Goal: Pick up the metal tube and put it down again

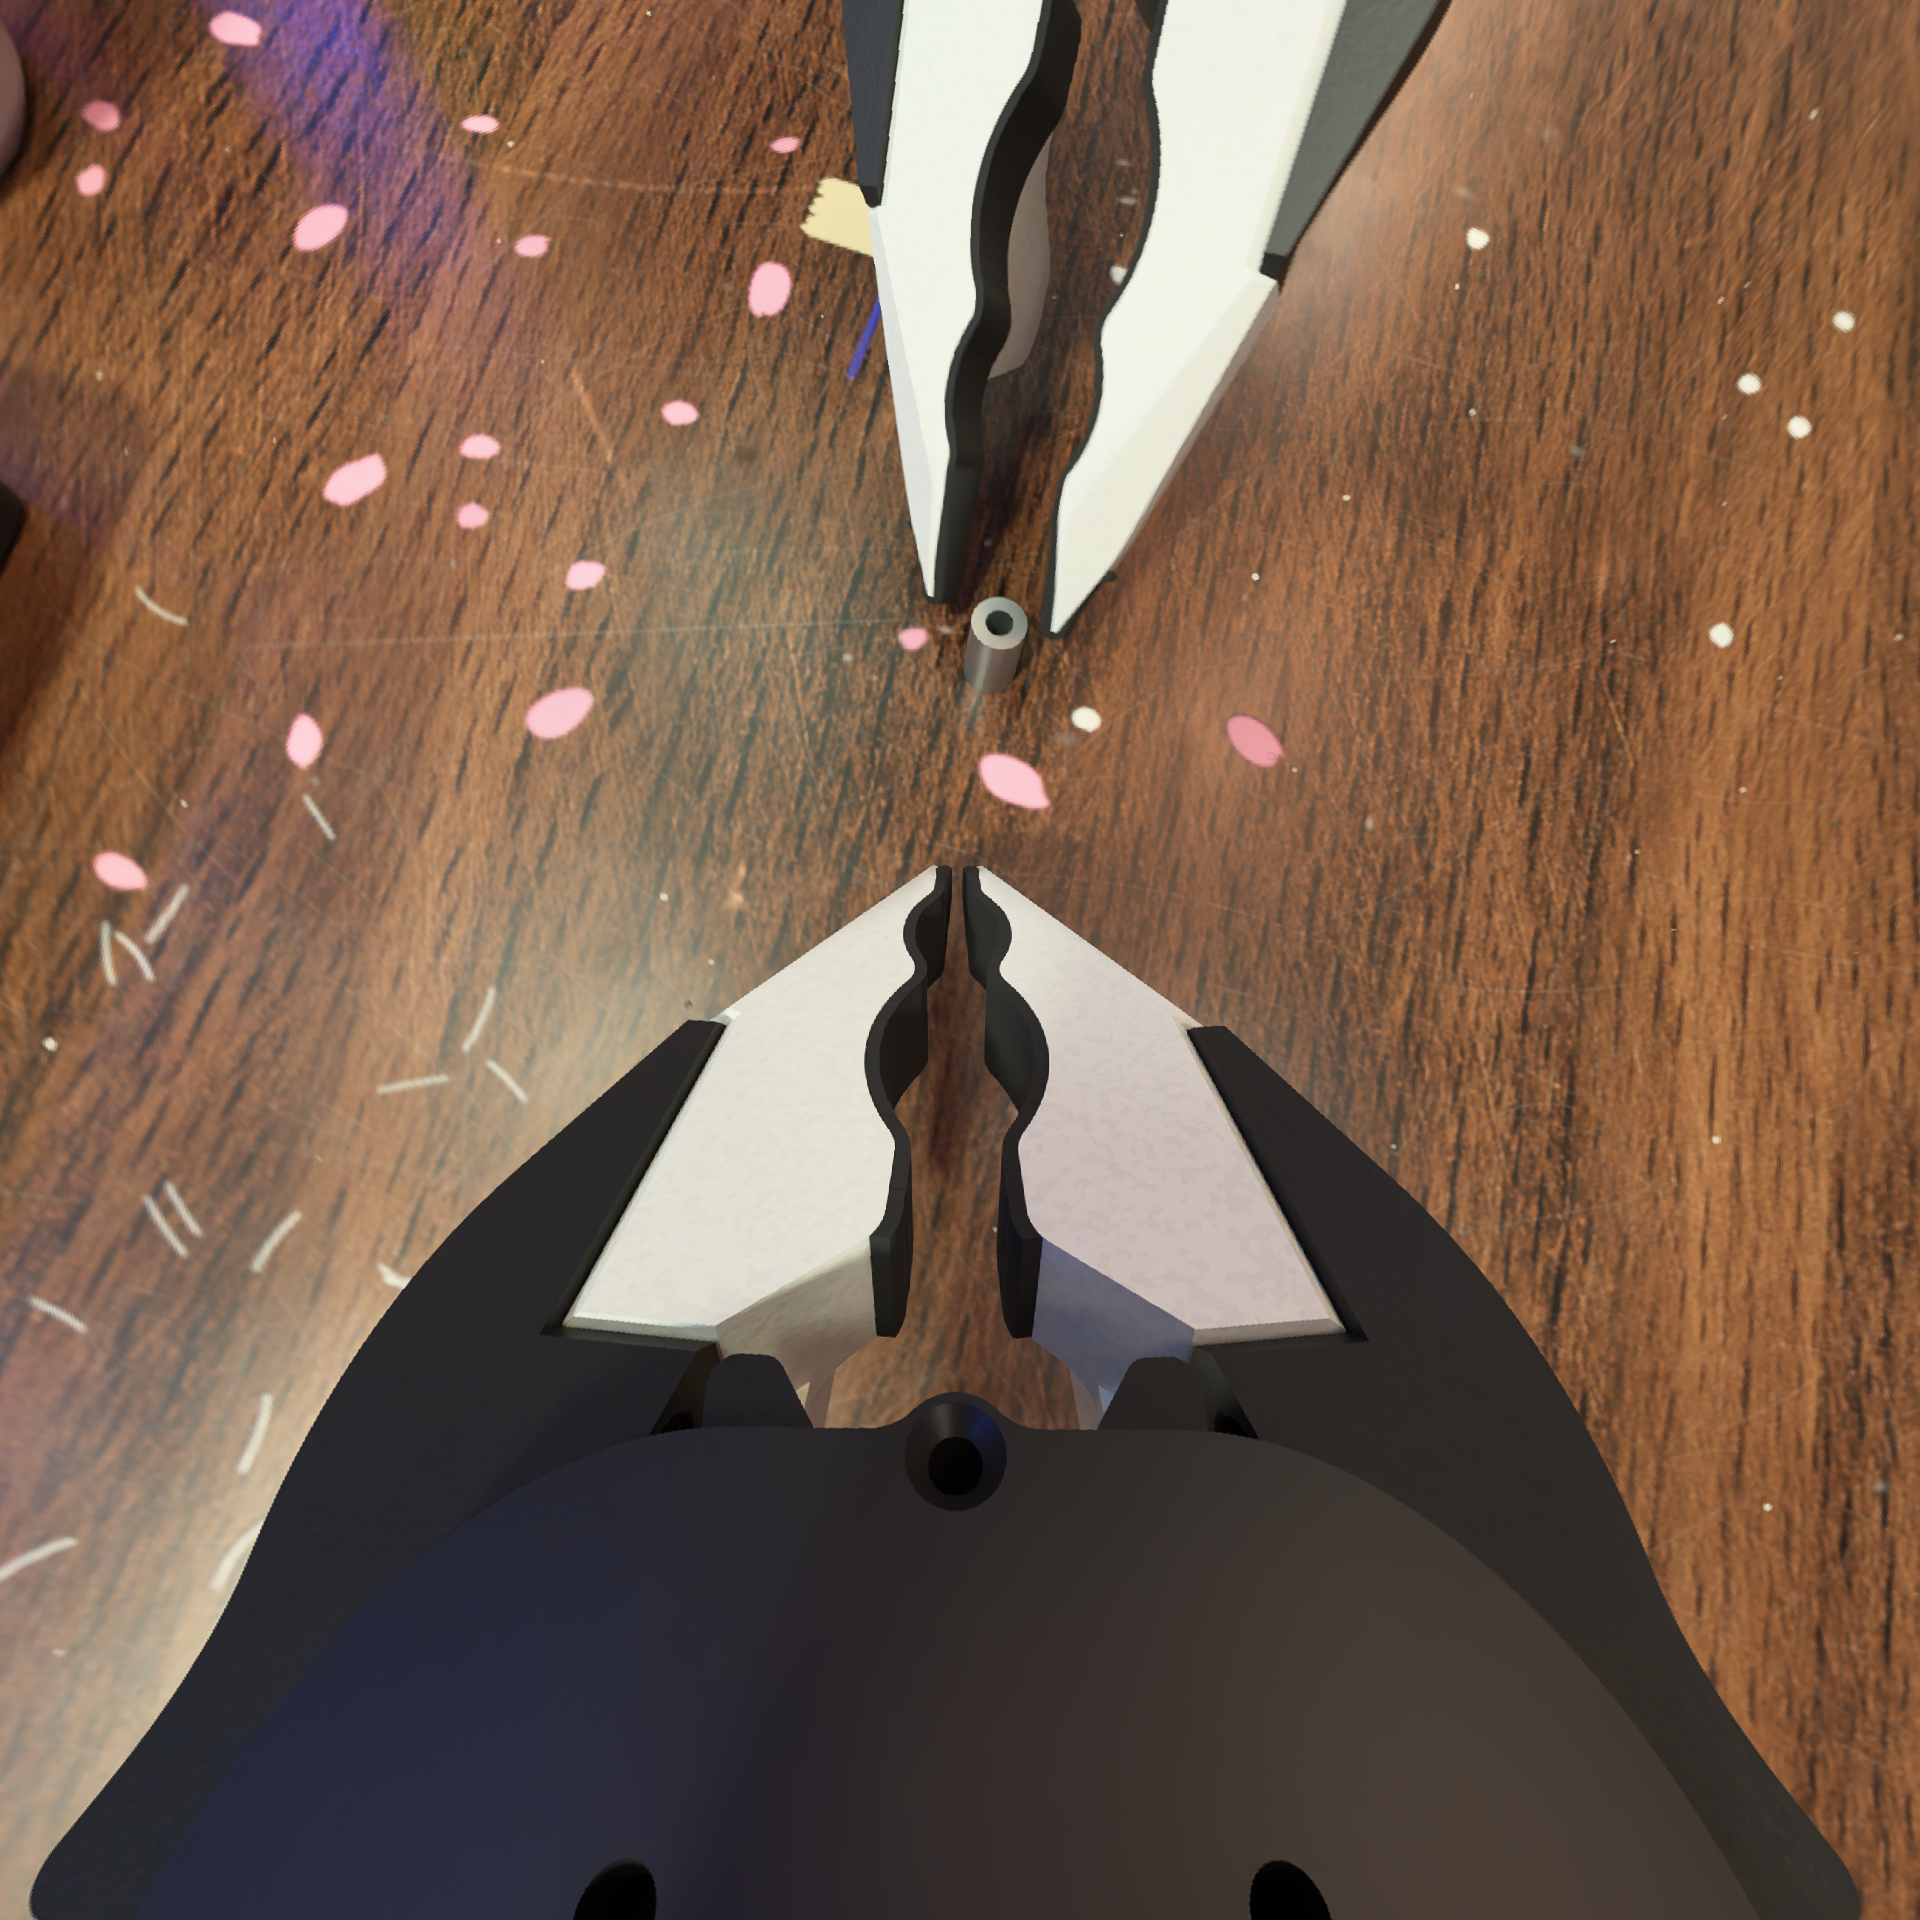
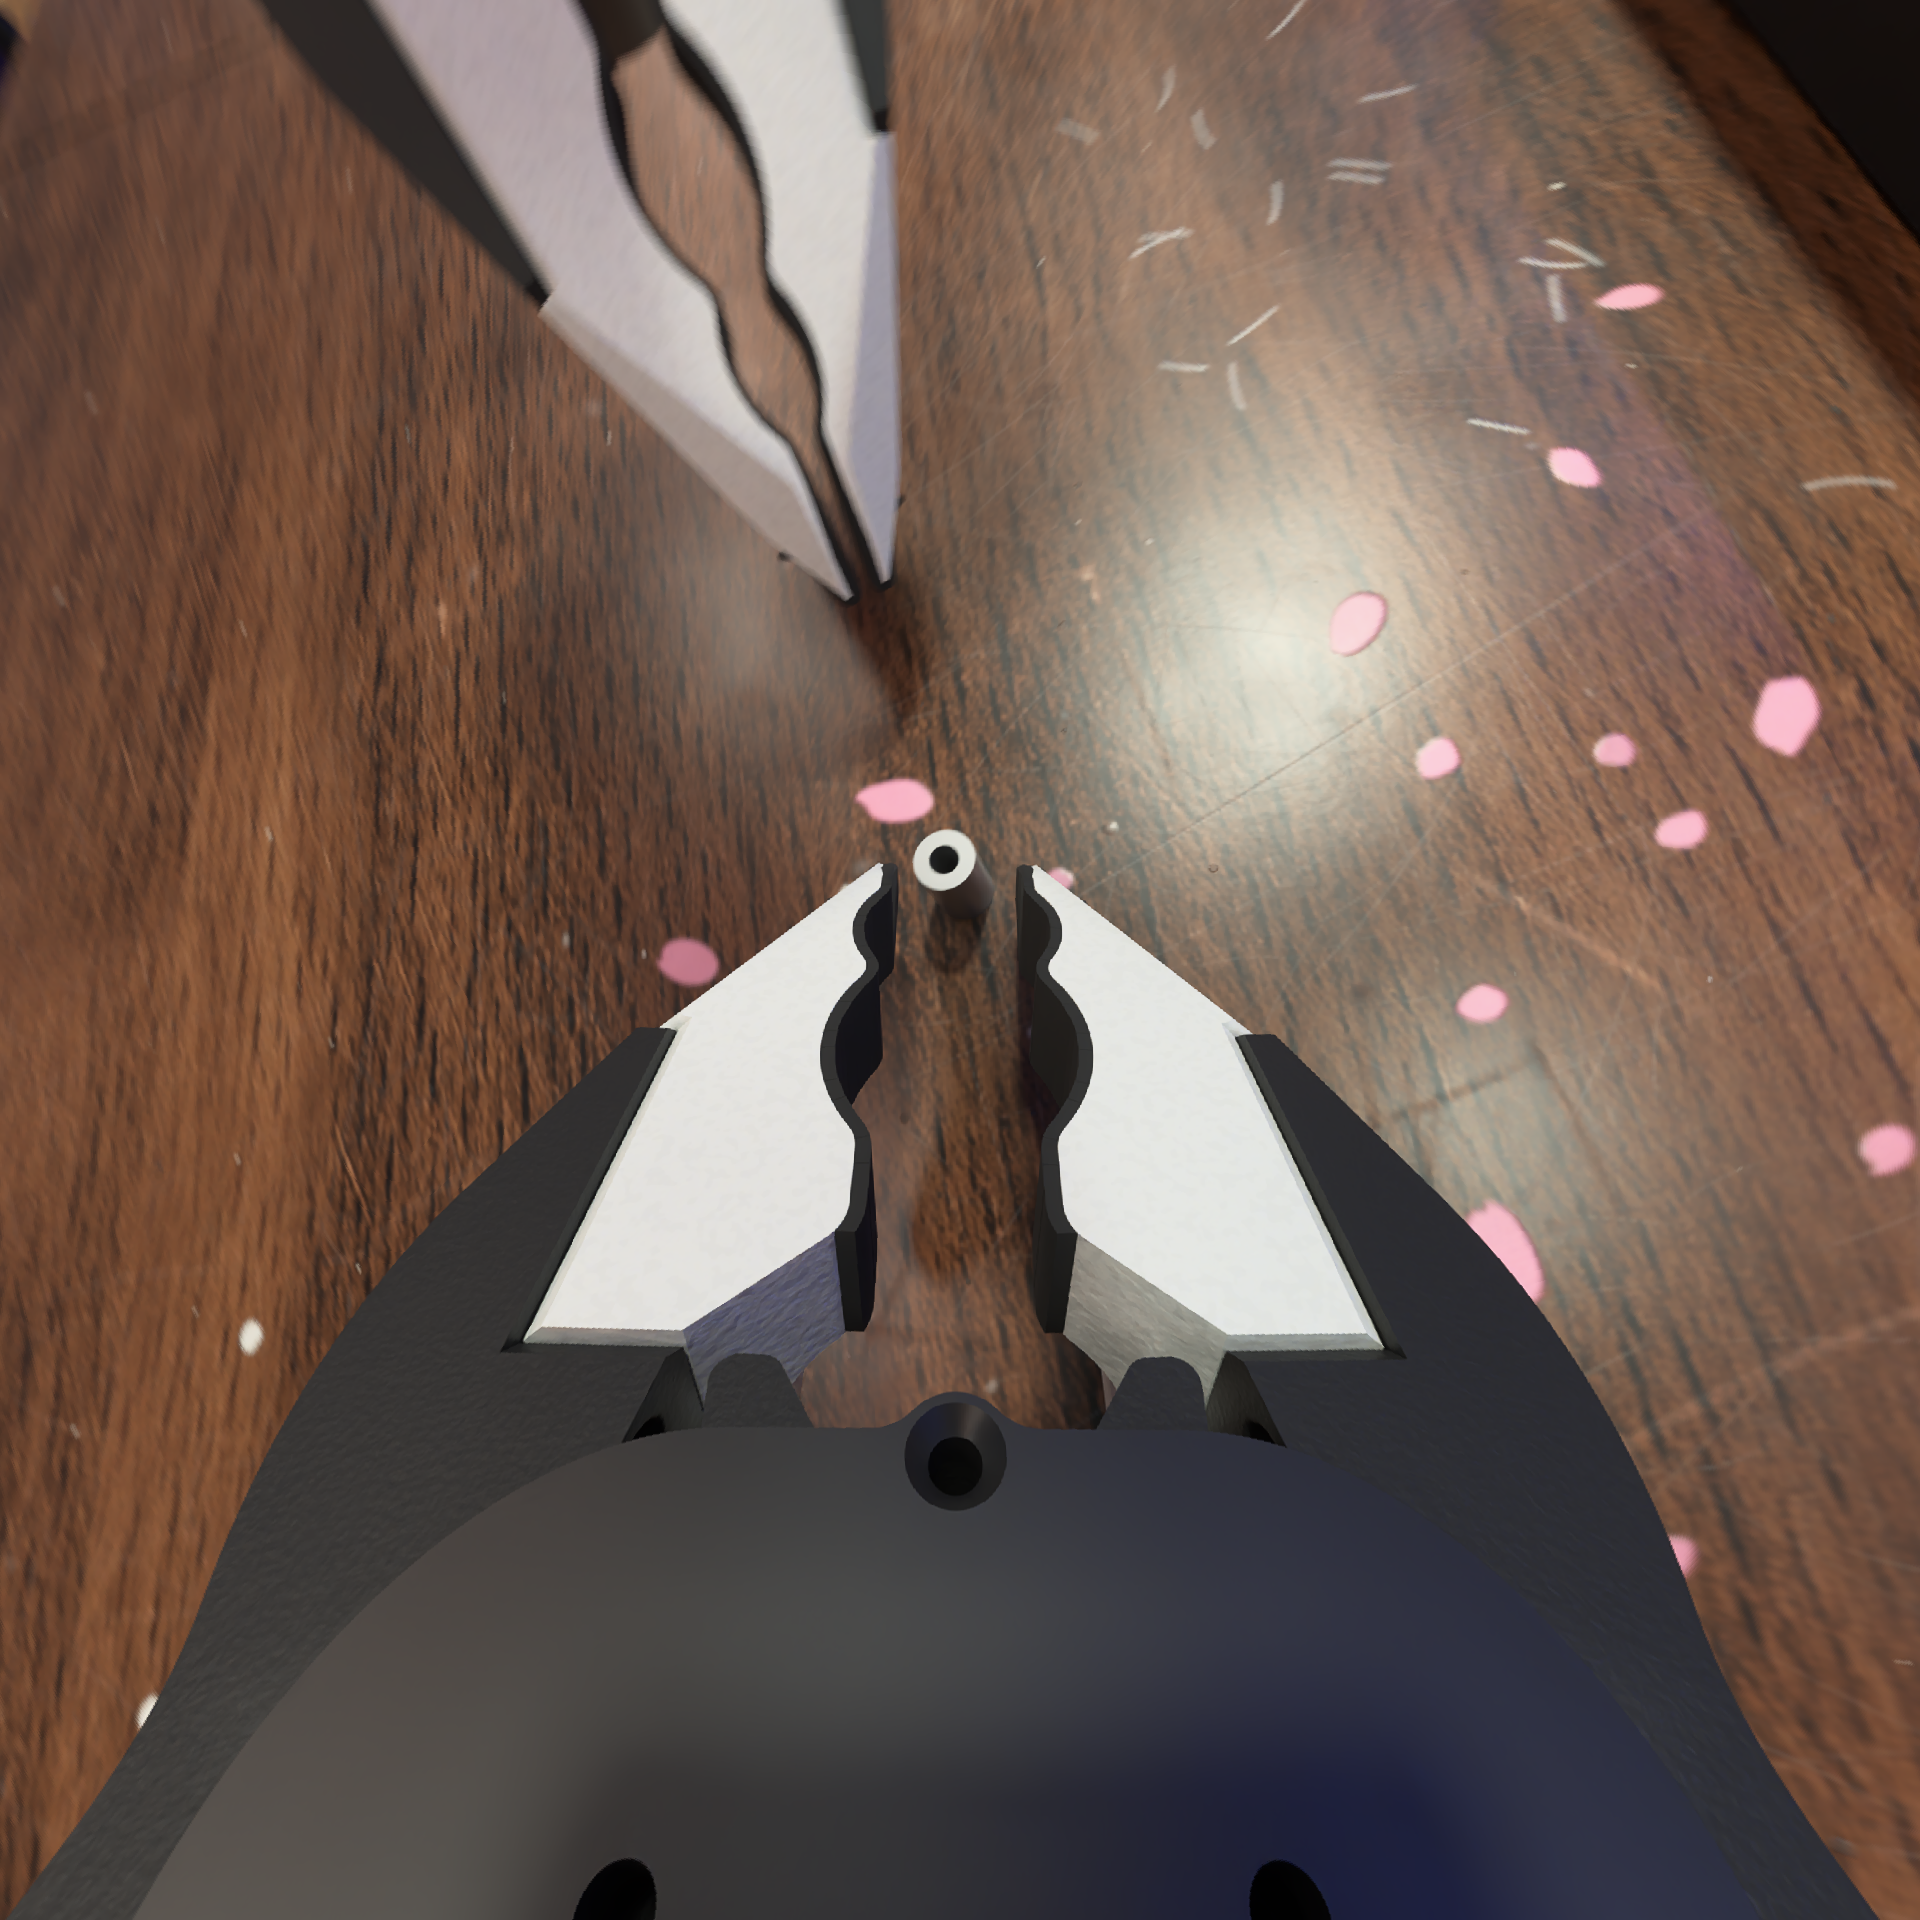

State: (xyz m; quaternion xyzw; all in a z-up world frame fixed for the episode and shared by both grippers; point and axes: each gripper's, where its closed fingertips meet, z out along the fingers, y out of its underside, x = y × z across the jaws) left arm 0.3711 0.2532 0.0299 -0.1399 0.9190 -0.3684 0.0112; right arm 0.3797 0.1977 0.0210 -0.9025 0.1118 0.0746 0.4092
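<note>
A small grey metal tube [image 1: 995, 646] stands upright on the brown wooden table [image 1: 1455, 831], its hollow end up. In the right wrist view the tube [image 2: 956, 881] stands just at my right gripper's [image 2: 956, 883] tips, in the gap between the open jaws, touching neither finger. The right gripper also shows in the left wrist view [image 1: 1003, 613], coming down from the top with its tips either side of the tube. My left gripper [image 1: 957, 875] is shut and empty, a short way in front of the tube. It also shows in the right wrist view [image 2: 868, 584], beyond the tube.
Pink spots [image 1: 561, 713] and small white flecks [image 1: 1720, 635] mark the tabletop around the tube. Thin pale slivers [image 2: 1252, 324] lie scattered to one side. A dark edge [image 2: 1849, 62] shows at the top right of the right wrist view.
</note>
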